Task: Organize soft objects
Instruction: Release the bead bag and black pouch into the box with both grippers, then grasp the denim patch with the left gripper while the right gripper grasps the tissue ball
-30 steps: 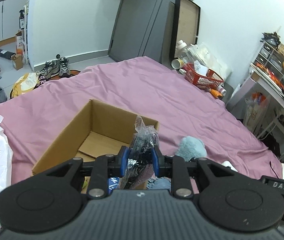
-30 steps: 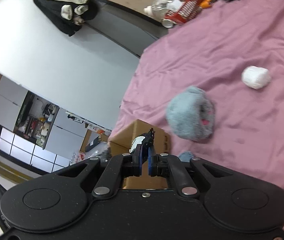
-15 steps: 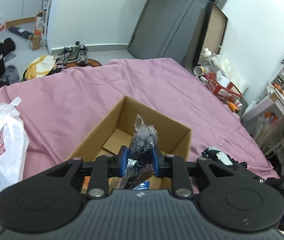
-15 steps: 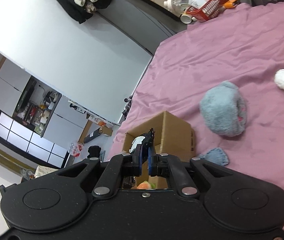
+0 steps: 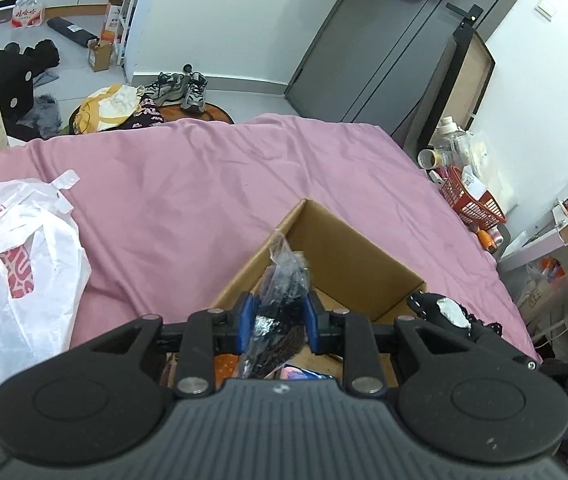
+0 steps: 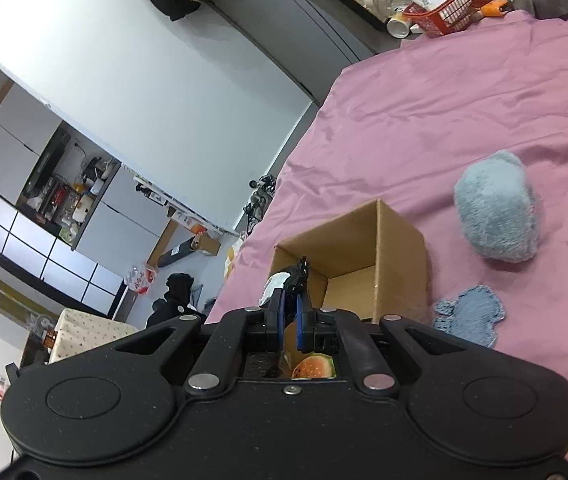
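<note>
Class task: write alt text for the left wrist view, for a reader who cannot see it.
The left hand-held gripper grips a crinkled clear plastic packet over an open cardboard box on a pink bedsheet. A white plastic bag lies to the left.

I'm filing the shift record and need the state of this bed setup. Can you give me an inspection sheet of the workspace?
Surface: pink sheet, wrinkled, covers the bed.
Job's things: open box on the sheet, a few items inside; grey plush and blue knit piece lie beside it.
Clutter: white bag on the sheet.
Grippers: left tool shut on a clear packet above the box; right tool shut on a black cloth near the box's edge.
Cables: nothing seen.
Surroundings: red basket with bottles past the bed, shoes on the floor, grey door.
</note>
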`<state>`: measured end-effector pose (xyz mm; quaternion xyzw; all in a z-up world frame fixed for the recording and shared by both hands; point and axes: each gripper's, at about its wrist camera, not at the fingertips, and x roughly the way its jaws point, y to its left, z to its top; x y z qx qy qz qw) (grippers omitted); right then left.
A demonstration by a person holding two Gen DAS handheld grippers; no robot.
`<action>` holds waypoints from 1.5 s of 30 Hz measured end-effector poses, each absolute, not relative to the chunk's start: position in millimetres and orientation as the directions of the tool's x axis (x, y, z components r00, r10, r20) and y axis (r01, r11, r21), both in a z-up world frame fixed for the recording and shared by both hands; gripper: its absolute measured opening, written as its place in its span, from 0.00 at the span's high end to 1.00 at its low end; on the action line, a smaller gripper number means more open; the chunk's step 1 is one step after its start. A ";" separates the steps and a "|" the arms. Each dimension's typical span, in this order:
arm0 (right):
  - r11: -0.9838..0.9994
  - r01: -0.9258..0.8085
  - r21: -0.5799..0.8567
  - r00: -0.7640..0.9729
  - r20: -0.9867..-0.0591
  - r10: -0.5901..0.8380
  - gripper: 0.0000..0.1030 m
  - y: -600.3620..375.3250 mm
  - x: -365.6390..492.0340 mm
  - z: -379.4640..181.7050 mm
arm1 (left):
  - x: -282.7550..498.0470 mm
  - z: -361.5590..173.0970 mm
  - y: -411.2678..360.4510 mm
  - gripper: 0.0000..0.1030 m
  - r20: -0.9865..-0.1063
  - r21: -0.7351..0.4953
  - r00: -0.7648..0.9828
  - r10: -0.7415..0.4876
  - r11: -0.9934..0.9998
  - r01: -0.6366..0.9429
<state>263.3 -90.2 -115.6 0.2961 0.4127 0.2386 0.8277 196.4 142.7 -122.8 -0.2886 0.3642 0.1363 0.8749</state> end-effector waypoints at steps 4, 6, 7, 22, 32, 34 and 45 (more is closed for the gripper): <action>0.714 -0.151 0.684 0.542 -0.547 0.638 0.95 -86.3 263.8 -115.3 | 197.6 -126.2 143.4 0.74 -0.723 -0.414 0.691 0.013 0.793 -0.448; 0.719 -0.149 0.679 0.544 -0.551 0.633 0.95 -86.2 264.0 -115.0 | 196.5 -124.1 141.9 0.72 -0.719 -0.420 0.695 0.007 0.792 -0.443; 0.722 -0.146 0.676 0.544 -0.555 0.630 0.95 -86.2 264.4 -114.7 | 196.2 -123.2 141.6 0.70 -0.717 -0.421 0.697 0.008 0.793 -0.441; 0.760 -0.111 0.641 0.574 -0.583 0.575 0.70 -129.9 256.2 -103.7 | 199.8 -115.0 116.3 0.38 -0.724 -0.325 0.686 0.070 0.843 -0.429; 0.772 -0.139 0.620 0.610 -0.561 0.560 0.47 -173.9 251.5 -92.5 | 197.3 -95.0 82.6 0.22 -0.701 -0.251 0.705 0.103 0.891 -0.379; 0.774 -0.135 0.618 0.616 -0.560 0.555 0.41 -182.1 252.4 -91.1 | 199.1 -92.3 74.5 0.22 -0.704 -0.230 0.703 0.105 0.902 -0.366; 0.771 -0.098 0.629 0.620 -0.567 0.542 0.25 -226.6 260.2 -97.3 | 201.1 -74.9 33.4 0.21 -0.702 -0.169 0.705 0.100 0.938 -0.301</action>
